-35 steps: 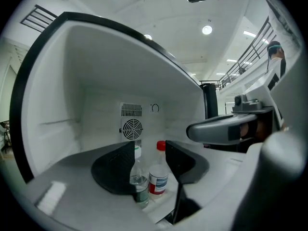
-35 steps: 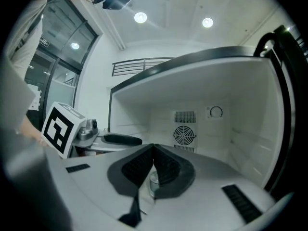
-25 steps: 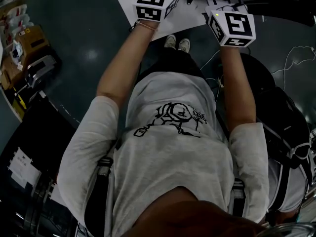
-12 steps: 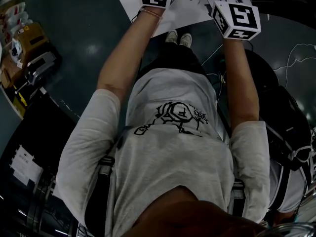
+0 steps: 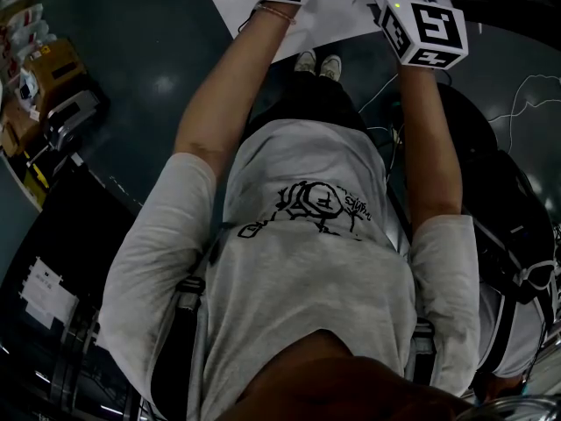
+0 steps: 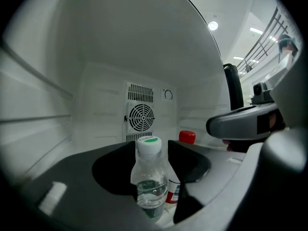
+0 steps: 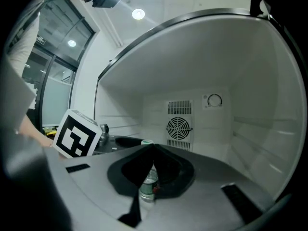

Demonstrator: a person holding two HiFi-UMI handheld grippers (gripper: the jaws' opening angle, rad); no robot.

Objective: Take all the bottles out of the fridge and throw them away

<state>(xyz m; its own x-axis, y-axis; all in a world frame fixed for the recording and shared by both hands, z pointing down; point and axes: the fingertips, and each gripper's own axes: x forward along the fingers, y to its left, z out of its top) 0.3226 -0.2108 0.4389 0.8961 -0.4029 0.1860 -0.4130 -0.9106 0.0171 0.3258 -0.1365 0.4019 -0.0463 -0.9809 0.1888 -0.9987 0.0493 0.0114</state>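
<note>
A clear bottle [image 6: 150,179] with a white and green cap stands on the fridge floor between the jaws of my left gripper [image 6: 151,153]. The jaws stand open, with a gap showing on the bottle's right side. Behind it a red cap [image 6: 187,136] shows above the right jaw, and a red and white label [image 6: 173,192] shows low down. My right gripper [image 7: 153,147] is shut with nothing in it, just inside the fridge's mouth. The clear bottle [image 7: 147,186] shows below its closed tips. In the head view only the marker cubes [image 5: 427,32] show.
The fridge's white back wall carries a round fan grille [image 6: 141,117] and a dial [image 7: 214,100]. The right gripper's body [image 6: 245,124] crowds the left one's right side. On the floor are boxes [image 5: 53,68], a white sheet [image 5: 307,16] and loose cables [image 5: 526,103].
Both hands have moved up the head view, away from the body. The left marker cube has slid mostly past the top edge.
</note>
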